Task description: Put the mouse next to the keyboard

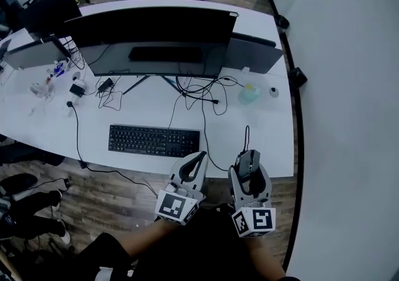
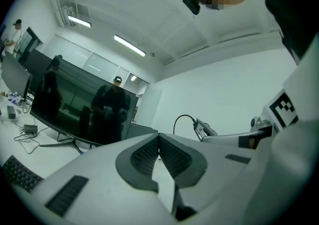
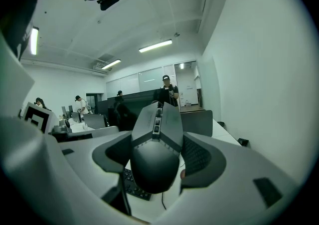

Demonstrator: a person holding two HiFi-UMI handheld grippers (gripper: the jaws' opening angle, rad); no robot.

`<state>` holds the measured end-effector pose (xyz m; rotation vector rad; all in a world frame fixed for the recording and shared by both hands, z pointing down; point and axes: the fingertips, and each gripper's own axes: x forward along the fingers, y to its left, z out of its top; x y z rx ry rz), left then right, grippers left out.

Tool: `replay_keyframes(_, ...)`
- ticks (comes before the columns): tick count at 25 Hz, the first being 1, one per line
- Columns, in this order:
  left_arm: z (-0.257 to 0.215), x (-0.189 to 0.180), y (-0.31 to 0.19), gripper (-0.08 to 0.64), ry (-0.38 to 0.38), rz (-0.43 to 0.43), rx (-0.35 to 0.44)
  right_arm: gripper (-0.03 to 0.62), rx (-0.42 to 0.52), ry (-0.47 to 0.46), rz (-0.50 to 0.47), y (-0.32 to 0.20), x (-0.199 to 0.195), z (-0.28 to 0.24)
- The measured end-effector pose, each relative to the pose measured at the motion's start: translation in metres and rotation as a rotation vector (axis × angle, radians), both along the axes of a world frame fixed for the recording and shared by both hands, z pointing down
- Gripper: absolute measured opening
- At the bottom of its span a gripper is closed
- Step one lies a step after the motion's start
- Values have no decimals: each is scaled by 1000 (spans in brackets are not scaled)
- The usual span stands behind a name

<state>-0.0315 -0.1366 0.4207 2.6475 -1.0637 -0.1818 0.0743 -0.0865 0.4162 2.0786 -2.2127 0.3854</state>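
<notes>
A dark wired mouse (image 1: 247, 162) (image 3: 155, 149) sits between the jaws of my right gripper (image 1: 249, 167) (image 3: 157, 151), which is shut on it, held above the front edge of the white desk (image 1: 50, 130), right of the keyboard. Its cable (image 1: 247, 133) runs up over the desk. The black keyboard (image 1: 153, 140) lies flat near the desk's front edge; a corner of it shows under the mouse (image 3: 133, 187). My left gripper (image 1: 198, 160) (image 2: 158, 145) hovers just off the keyboard's right end, jaws closed together with nothing between them.
A wide black monitor (image 1: 153, 27) stands behind the keyboard, with tangled cables (image 1: 199, 90) below it. A teal object (image 1: 249, 93) and a small round device (image 1: 273, 91) sit at the right. A laptop (image 1: 28, 54) and small items lie at the left. People stand beyond the desk.
</notes>
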Motion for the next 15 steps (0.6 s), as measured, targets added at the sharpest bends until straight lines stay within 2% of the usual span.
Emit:
replay_keyframes(2,3,-6,-6,3,-4,-1,-11,308,-3,4,15,-4,-3,0)
replay_keyframes(6,-4,-15,-11,3,-19,2,19,308,-16,14,15,-11,-11,0)
replay_keyframes(10,-1,-19,-8,3,3,-4,2,308,-38,48,14,-12,-14,5)
replay_keyframes(15,10,-25,-4,3,20,-23,-24,308,-51,30,-4,-13,-16,9)
